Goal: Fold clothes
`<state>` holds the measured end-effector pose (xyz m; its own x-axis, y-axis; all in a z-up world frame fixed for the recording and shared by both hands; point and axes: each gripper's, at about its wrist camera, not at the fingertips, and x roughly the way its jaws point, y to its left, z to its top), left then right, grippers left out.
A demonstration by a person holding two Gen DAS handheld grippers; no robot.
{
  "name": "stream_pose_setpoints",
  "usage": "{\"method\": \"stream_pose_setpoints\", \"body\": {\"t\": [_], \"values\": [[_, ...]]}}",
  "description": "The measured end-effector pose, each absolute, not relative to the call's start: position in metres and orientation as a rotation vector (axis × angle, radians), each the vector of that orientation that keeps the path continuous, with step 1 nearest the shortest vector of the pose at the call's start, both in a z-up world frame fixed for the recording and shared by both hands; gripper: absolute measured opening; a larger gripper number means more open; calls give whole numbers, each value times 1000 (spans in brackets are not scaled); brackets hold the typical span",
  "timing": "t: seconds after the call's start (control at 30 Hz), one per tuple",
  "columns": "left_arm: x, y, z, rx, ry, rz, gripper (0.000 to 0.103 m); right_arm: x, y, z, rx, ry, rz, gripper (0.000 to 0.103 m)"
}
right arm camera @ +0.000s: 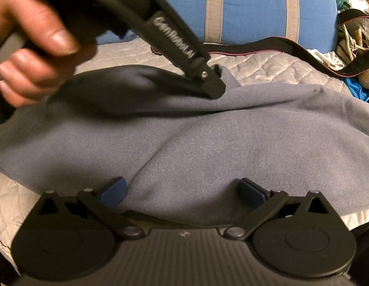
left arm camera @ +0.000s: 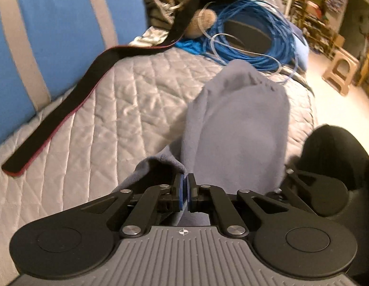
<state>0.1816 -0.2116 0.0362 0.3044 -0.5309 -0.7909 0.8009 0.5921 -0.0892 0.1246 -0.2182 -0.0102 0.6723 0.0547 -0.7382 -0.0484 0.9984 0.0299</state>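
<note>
A grey-blue fleece garment point(right arm camera: 184, 143) lies on a quilted grey bed cover point(left arm camera: 101, 119). My left gripper point(left arm camera: 185, 190) is shut on a fold of the garment point(left arm camera: 232, 124) and holds it raised off the bed. In the right wrist view the left gripper point(right arm camera: 211, 88) shows from the side, pinching the garment's far edge, with the person's hand point(right arm camera: 34, 45) on its handle. My right gripper point(right arm camera: 182, 191) is open, its blue pads point(right arm camera: 114, 190) just over the garment's near part, holding nothing.
A black strap with red edging point(left arm camera: 65, 109) lies across the bed. A blue cushion with grey stripes point(left arm camera: 53, 23) stands at the bed's back. A coil of blue cable point(left arm camera: 251, 35) and cluttered items sit at the far end. Shelves and a beige stool point(left arm camera: 339, 69) stand beyond.
</note>
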Motion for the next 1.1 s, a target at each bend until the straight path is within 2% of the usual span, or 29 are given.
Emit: {"method": "stream_pose_setpoints", "body": {"t": [0.13,0.2,0.3,0.47,0.6,0.73,0.8,0.9,1.1], "values": [[209,-201,26,209,953,-928,8,124,-216,-9,5,833,58,103],[222,-196,20,144,980,-926,27,124,-215,-9,3,833,59,103],[241,-190,11,57,1013,-921,36,123,-215,-8,1,832,60,103],[272,-183,-9,-131,1131,-936,38,122,-214,-8,-3,832,62,103],[302,-174,-34,-392,1268,-940,38,123,-215,-9,-5,836,63,103],[324,-162,-54,-622,1336,-881,35,124,-215,-8,-5,841,65,103],[333,-157,-61,-702,1345,-848,17,124,-215,-9,-5,844,66,103],[341,-150,-62,-747,1307,-791,4,124,-215,-9,-5,849,69,103],[347,-150,-54,-672,1243,-696,3,124,-217,-10,8,856,70,103]]}}
